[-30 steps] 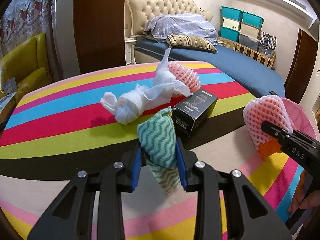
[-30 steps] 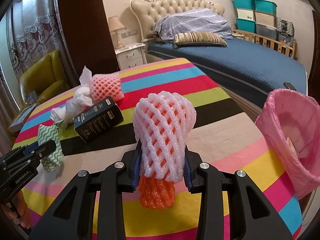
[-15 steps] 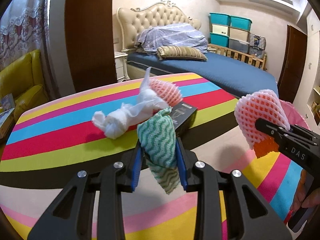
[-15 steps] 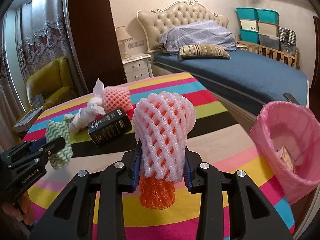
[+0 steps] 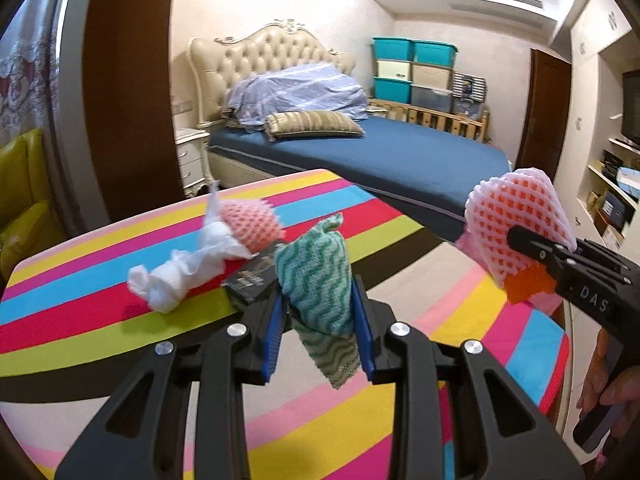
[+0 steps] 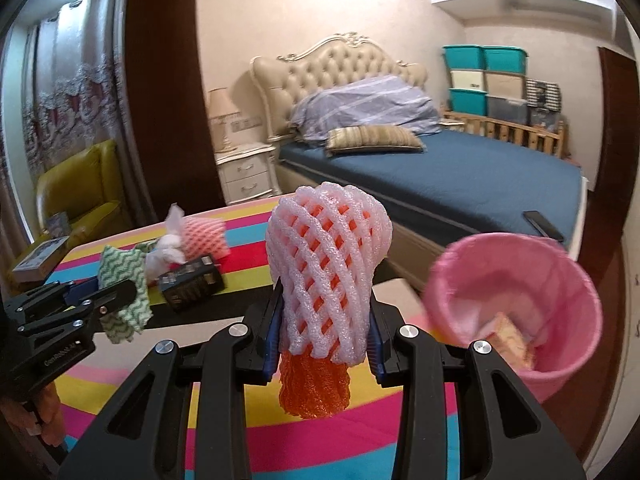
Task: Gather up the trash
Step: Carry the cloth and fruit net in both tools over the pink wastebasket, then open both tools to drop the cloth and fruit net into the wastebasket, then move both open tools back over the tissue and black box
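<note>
My left gripper [image 5: 320,328] is shut on a green wavy-patterned cloth [image 5: 316,280] and holds it above the striped table [image 5: 80,320]. My right gripper [image 6: 324,340] is shut on a pink-and-orange foam fruit net [image 6: 328,280], held up left of the pink bin [image 6: 552,276], which has some trash inside. The net also shows in the left wrist view [image 5: 520,224]. On the table lie a white crumpled tissue [image 5: 184,276], a second pink foam net [image 5: 250,224] and a black box [image 5: 252,280].
A blue bed [image 6: 440,172] stands behind the table, a nightstand [image 6: 248,176] and a yellow armchair [image 6: 80,192] to the left. The table edge runs close to the bin. Storage boxes [image 5: 412,72] are stacked at the far wall.
Both grippers have risen and tilted up with their loads still held. The bin now appears closer to the right gripper, and the table items sit lower and farther away.
</note>
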{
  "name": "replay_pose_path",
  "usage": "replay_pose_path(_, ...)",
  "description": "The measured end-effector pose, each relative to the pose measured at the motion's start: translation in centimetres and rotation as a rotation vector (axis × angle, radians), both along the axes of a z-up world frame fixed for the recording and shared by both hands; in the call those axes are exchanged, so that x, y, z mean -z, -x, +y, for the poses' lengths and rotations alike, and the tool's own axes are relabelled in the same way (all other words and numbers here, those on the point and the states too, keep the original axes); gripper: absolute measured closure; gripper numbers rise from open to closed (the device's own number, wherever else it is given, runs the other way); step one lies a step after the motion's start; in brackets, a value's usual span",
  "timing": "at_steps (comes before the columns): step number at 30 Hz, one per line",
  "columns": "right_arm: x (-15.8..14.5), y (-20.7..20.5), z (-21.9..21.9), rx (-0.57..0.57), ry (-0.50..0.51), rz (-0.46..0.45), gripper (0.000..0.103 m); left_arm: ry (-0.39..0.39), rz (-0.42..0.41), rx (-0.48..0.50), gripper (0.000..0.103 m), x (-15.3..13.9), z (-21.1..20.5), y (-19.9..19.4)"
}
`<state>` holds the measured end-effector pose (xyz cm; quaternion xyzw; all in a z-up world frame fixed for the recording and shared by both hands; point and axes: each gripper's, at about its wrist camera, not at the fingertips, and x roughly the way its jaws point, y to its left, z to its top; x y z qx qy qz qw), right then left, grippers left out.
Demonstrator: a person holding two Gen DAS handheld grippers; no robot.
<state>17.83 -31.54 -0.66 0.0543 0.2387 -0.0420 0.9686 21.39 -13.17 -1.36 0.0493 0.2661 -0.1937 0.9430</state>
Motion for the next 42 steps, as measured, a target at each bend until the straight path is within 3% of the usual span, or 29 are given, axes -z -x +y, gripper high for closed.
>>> replay_pose_path(22, 1.6, 4.3, -13.2, 0.288, -0.025, -0.02, 0.068, 0.009, -0.047, 0.3, 0.072, -0.7, -14.7, -2.9)
replay_pose_path(35, 3.7, 3.5, -17.3, 0.334, -0.07, 0.003, 0.066, 0.051, 0.035, 0.475, 0.069, 0.7, -24.2, -5.5)
replay_pose_path(37, 4.0, 3.0, -18.0, 0.336, -0.065, 0.001, 0.064, 0.066, 0.046, 0.496, 0.065, 1.0, -25.8, -6.0)
replay_pose_path(38, 4.1, 2.7, -18.3, 0.333, -0.064, 0.0, 0.063, 0.075, 0.05, 0.51, 0.059, 1.1, -26.6, -6.3)
replay_pose_path(39, 4.3, 2.6, -18.5, 0.327, -0.064, -0.001, 0.058, 0.082, 0.055, 0.522, 0.046, 1.2, -27.1, -6.6)
replay_pose_path(40, 4.4, 2.5, -18.8, 0.323, -0.064, 0.0, 0.052, 0.088, 0.059, 0.529, 0.038, 1.4, -27.5, -6.9)
replay_pose_path(41, 4.4, 2.4, -19.2, 0.331, -0.063, -0.002, 0.037, 0.098, 0.056, 0.518, 0.028, 1.6, -27.8, -7.2)
replay_pose_path(42, 4.5, 2.6, -19.4, 0.34, -0.067, -0.015, 0.034, 0.111, 0.052, 0.504, 0.027, 1.7, -27.8, -7.4)
